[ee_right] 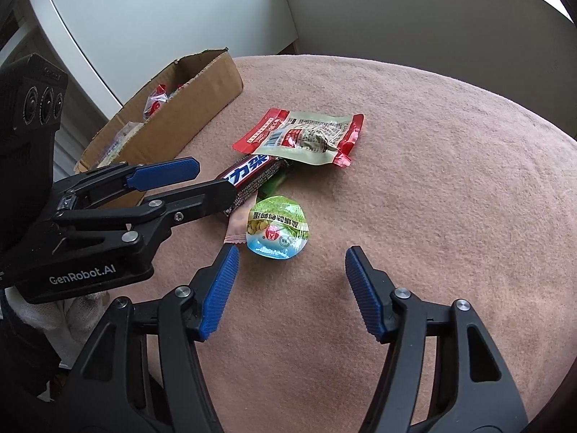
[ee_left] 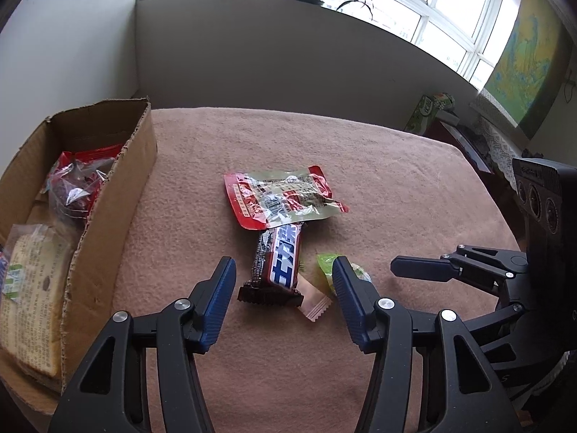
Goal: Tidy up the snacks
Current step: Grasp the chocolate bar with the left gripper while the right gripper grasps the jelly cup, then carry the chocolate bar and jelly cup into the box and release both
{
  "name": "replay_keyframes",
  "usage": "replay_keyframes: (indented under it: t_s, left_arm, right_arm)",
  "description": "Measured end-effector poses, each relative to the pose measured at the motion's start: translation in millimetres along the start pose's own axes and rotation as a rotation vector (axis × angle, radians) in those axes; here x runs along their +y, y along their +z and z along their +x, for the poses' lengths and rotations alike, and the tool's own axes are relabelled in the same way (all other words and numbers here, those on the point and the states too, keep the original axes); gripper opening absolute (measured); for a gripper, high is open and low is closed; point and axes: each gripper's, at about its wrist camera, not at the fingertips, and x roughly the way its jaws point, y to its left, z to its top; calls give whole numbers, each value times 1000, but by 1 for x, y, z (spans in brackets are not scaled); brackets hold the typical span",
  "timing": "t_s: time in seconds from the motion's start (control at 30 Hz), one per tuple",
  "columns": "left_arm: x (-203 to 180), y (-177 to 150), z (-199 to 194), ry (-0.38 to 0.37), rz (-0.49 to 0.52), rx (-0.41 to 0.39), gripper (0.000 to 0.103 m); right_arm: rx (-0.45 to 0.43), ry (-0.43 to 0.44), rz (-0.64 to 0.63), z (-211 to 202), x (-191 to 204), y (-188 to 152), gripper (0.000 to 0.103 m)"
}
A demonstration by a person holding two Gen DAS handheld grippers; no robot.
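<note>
Two grippers are hovering, jaws released: left gripper (ee_left: 283,270) is straddling the chocolate bar (ee_left: 279,260), right gripper (ee_right: 290,261) is sitting beside the jelly cup (ee_right: 277,231).

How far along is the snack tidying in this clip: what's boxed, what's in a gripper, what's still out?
Done: the cardboard box already holds a red packet and a bread pack.

In hand: nothing. The left gripper is open around the chocolate bar; the right gripper is open and empty.

Left on the cloth: that bar, the red-and-clear pouch, the round green cup and a small pink sachet.
</note>
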Motion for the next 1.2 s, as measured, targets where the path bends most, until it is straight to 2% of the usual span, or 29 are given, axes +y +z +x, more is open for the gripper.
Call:
replay_keyframes:
  t_s: [0.43,0.57,0.63,0.8,0.87,0.9,1.2]
  left_arm:
    - [16,9,23,-21,-26,66,55]
    - [15,14,32,-31,-31,86,55]
    - [15,17,36,-30,-29,90,55]
    - [19,19,40,-6,-18,102,32]
    - [21,18,38,-9,-17,105,29]
    - [22,17,37,-8,-16,106,29]
    - [31,4,23,4,-41,88,27]
  right_arm:
    - [10,-33,-24,14,7,7,65]
    - [18,-31,-31,17,9,10,56]
    - [21,-33,-34,19,10,11,55]
    - [30,-33,-45,21,11,10,50]
    - [31,-31,-44,21,10,10,47]
    - [31,-37,-47,21,10,10,41]
    - [20,-48,-37,16,6,4,41]
